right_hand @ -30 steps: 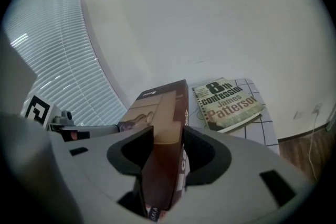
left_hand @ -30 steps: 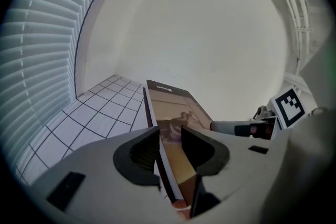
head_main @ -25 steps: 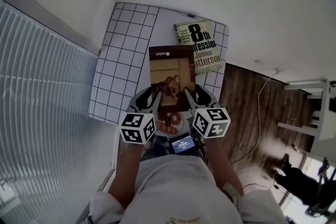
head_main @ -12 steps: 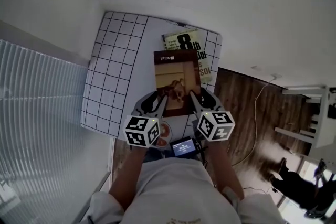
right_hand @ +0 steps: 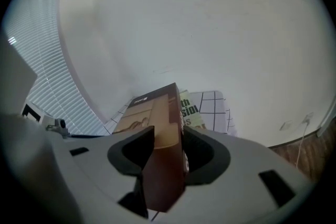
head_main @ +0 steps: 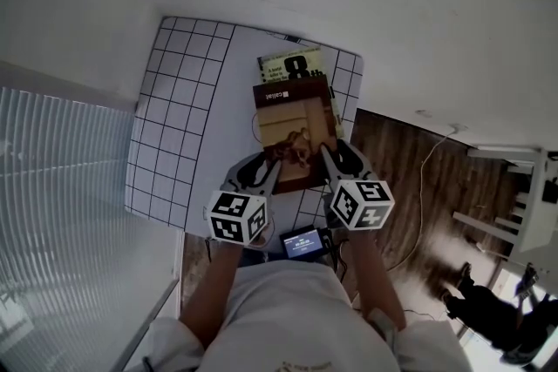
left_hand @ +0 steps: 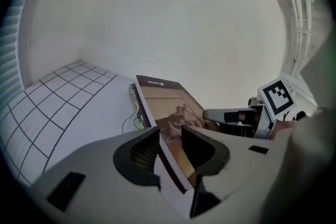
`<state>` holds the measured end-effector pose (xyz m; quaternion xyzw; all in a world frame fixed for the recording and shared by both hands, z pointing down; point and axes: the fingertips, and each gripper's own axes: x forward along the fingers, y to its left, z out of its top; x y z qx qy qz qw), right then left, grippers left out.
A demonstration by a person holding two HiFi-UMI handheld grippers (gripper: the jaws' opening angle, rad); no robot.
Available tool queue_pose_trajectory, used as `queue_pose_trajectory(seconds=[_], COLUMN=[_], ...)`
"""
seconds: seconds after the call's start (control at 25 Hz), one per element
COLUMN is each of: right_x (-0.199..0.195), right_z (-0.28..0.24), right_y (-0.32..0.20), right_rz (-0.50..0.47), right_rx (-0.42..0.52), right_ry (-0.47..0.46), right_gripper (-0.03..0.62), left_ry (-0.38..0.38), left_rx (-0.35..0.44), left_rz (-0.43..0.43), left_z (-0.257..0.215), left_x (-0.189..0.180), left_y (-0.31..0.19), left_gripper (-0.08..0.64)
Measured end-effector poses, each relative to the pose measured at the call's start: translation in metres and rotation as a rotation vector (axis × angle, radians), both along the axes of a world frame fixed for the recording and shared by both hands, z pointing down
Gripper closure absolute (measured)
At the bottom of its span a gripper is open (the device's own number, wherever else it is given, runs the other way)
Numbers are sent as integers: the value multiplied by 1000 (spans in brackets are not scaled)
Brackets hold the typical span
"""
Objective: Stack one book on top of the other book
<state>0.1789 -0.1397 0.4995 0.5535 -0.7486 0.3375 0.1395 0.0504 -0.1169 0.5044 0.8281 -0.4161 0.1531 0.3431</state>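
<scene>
The left hand-held gripper (head_main: 264,173) clamps the brown book (head_main: 295,133) by its left edge. The right hand-held gripper (head_main: 335,161) clamps the right edge, and its jaws have just been closing on it. The book hangs over the green book (head_main: 286,64) on the gridded table (head_main: 179,118) and covers most of it.

Brown book (head_main: 295,131), greenish book (head_main: 286,65), black-gridded table (head_main: 174,100)

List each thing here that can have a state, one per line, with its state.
Brown hardcover book: closed, gripped by both tools, tilted over the other book.
Green-and-white paperback book: closed, lying flat on the white gridded table, mostly covered.
Left tool: shut on the brown book's left edge.
Right tool: shut on its right edge; jaws have just been closing further.
</scene>
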Motion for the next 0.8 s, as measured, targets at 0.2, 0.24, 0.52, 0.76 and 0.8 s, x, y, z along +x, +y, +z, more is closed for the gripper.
queue_pose_trajectory(seconds=[0.2, 0.24, 0.52, 0.76, 0.8], right_x=[7, 8, 12, 18, 19], right_z=[6, 7, 18, 28, 30], right_y=[-5, -6, -18, -40, -43], right_rz=[-6, -7, -25, -40, -43], right_rx=[-9, -10, -31, -41, -42], right_ry=[0, 0, -8, -9, -10], right_gripper=[423, 423, 423, 423, 423], left_ry=[-3, -5, -15, -21, -23], left_rx=[-8, -9, -27, -35, -36], left_rz=[8, 8, 6, -4, -6], left_z=[5, 6, 14, 23, 25], left_x=[8, 8, 13, 20, 21], left_y=[-4, -6, -16, -35, -38], left_gripper=[423, 423, 423, 423, 423])
